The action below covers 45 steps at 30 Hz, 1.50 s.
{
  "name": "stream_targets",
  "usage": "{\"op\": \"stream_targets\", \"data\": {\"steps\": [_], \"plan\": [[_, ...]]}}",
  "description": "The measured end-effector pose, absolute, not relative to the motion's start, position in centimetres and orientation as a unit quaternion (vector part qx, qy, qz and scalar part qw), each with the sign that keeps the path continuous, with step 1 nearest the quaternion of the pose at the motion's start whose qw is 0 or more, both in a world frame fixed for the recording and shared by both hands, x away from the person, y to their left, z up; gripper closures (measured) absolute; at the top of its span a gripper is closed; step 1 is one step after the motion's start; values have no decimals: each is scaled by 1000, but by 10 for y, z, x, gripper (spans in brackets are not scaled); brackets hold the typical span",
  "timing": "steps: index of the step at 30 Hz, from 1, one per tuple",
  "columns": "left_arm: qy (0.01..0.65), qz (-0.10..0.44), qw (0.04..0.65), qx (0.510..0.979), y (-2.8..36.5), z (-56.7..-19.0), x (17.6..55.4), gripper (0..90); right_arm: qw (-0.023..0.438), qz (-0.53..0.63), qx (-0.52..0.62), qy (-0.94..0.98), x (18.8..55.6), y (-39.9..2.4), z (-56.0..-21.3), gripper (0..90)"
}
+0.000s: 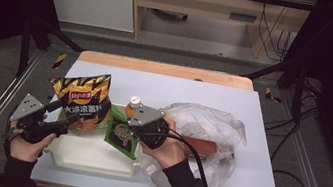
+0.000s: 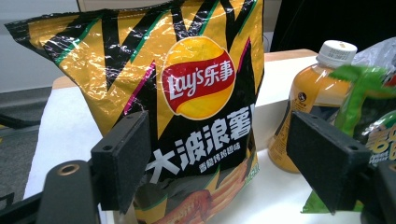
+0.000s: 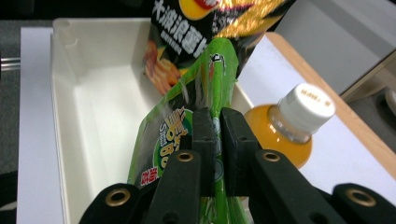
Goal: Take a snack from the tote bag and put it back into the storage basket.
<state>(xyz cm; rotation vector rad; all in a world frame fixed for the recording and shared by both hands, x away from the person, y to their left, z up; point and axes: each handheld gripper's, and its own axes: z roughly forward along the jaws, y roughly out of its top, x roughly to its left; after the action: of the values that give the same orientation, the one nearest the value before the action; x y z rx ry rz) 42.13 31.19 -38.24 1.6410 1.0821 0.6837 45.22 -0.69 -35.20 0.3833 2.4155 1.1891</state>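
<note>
Right gripper (image 3: 215,140) pinches green snack pouch (image 3: 187,126) by its edge seam over white tray (image 3: 93,93). Pouch looks light, crinkly, slippery; seam is the firmest hold. Left gripper (image 2: 219,154) stands wide around Lay's chip bag (image 2: 187,93).

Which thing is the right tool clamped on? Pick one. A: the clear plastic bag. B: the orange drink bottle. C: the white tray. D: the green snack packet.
D: in the right gripper view the right tool has its jaws pinched shut on the green snack packet, with the bottle standing off to one side, untouched.
</note>
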Motion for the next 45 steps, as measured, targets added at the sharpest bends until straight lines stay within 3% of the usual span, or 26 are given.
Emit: {"op": "stream_targets", "data": {"steps": [16,35,45], "plan": [[444,280,498,690,305,-386,423,215,221,390,125,885,451,-7,-375,834],[443,280,496,692,304,-387,423,215,260,380,94,883,462,-10,-379,856],[442,279,494,694,303,-388,424,216,244,369,116,889,463,-12,-382,840]]}}
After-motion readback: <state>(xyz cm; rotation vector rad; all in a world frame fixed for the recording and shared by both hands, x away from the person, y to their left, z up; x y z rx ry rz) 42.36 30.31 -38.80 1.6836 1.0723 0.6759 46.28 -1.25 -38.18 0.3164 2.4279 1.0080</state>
